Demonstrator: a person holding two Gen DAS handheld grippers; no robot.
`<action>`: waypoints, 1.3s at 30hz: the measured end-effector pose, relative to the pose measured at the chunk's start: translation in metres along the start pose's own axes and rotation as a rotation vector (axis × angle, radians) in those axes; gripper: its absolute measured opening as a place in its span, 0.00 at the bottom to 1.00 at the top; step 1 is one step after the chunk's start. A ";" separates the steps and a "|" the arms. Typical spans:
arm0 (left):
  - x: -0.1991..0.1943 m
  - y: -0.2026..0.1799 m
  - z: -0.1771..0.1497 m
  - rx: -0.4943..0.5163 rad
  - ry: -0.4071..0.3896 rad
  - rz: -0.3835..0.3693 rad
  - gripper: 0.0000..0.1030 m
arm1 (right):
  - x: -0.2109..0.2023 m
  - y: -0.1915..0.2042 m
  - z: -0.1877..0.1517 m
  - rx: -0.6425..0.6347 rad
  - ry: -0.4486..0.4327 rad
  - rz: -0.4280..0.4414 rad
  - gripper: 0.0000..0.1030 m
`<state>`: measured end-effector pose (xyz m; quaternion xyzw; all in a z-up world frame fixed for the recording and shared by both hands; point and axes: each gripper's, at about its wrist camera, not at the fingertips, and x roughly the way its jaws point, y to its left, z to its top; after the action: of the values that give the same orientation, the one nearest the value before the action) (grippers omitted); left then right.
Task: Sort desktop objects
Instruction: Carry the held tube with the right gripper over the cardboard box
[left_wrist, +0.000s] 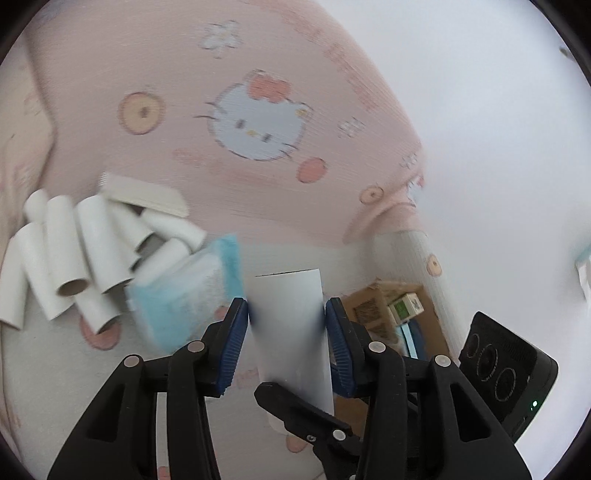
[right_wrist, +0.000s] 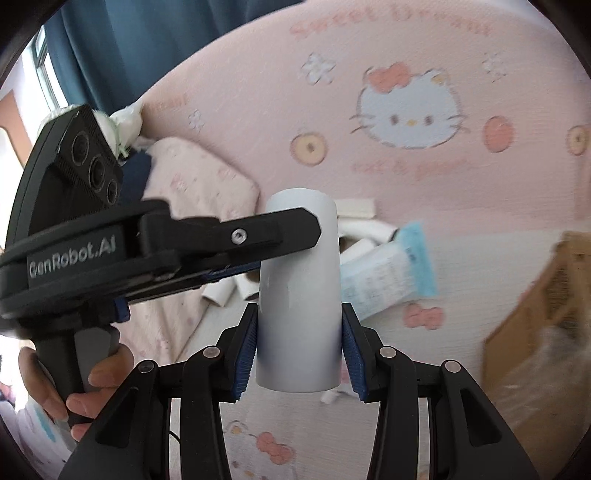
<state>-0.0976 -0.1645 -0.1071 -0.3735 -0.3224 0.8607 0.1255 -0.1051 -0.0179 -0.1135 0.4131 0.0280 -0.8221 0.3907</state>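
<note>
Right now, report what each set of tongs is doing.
Left tongs: around the white paper tube; grip cannot be told.
Right tongs: closed on the same tube.

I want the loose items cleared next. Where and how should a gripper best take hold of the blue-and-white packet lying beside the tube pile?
Probably across the blue-and-white packet's short width near its middle, coming from above. It lies flat and long on the bedding, one end against the cardboard tubes, so the free long edges look easiest to pinch.
</note>
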 end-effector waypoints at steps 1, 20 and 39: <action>0.003 -0.007 0.000 0.019 0.006 0.005 0.45 | -0.004 -0.002 -0.001 -0.001 -0.005 -0.017 0.39; 0.019 -0.138 0.005 0.387 -0.019 -0.052 0.46 | -0.092 -0.043 0.019 0.071 -0.133 -0.143 0.40; 0.099 -0.207 -0.009 0.484 0.185 -0.118 0.45 | -0.133 -0.127 0.030 0.059 -0.015 -0.234 0.39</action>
<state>-0.1643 0.0421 -0.0333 -0.3904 -0.1155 0.8660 0.2904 -0.1621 0.1411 -0.0355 0.4123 0.0488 -0.8657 0.2798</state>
